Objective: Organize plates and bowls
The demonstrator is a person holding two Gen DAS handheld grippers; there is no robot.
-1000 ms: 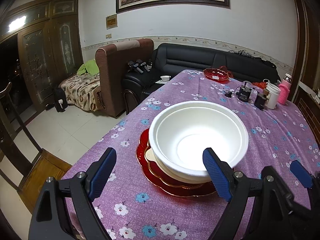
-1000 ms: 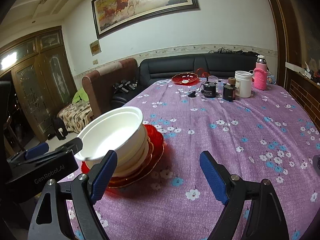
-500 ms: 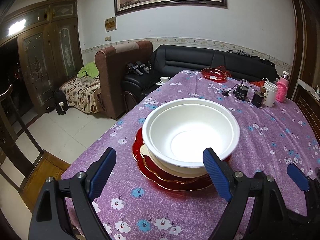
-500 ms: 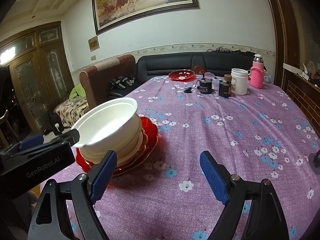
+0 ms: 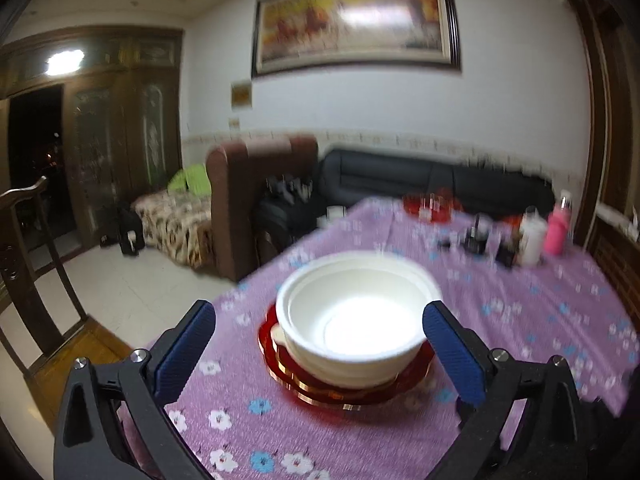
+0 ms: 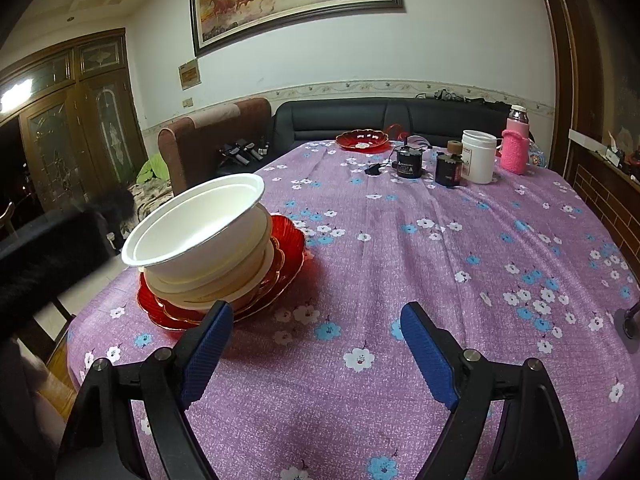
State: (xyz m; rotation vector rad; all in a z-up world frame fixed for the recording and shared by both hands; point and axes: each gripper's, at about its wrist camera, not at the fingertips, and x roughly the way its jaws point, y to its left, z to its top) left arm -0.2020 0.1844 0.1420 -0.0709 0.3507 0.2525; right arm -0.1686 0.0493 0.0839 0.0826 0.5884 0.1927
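Observation:
A stack of white bowls (image 5: 356, 316) sits on red gold-rimmed plates (image 5: 348, 390) on the purple flowered tablecloth (image 5: 540, 312). The top bowl sits tilted in the right wrist view (image 6: 192, 226) over the red plates (image 6: 288, 248). My left gripper (image 5: 320, 344) is open and empty, its blue pads on either side of the stack, apart from it. My right gripper (image 6: 316, 348) is open and empty, to the right of the stack over the cloth. Another red plate (image 6: 362, 140) lies at the table's far end.
At the far right of the table stand a white jar (image 6: 478, 156), a pink bottle (image 6: 516, 144), and small black and brown items (image 6: 410, 162). A wooden chair (image 5: 36, 280) stands left of the table. Sofas (image 6: 384, 120) are behind.
My left gripper has pulled back and risen, so the stack looks smaller and the view is blurred. It has gone from the right wrist view. My right gripper has barely moved.

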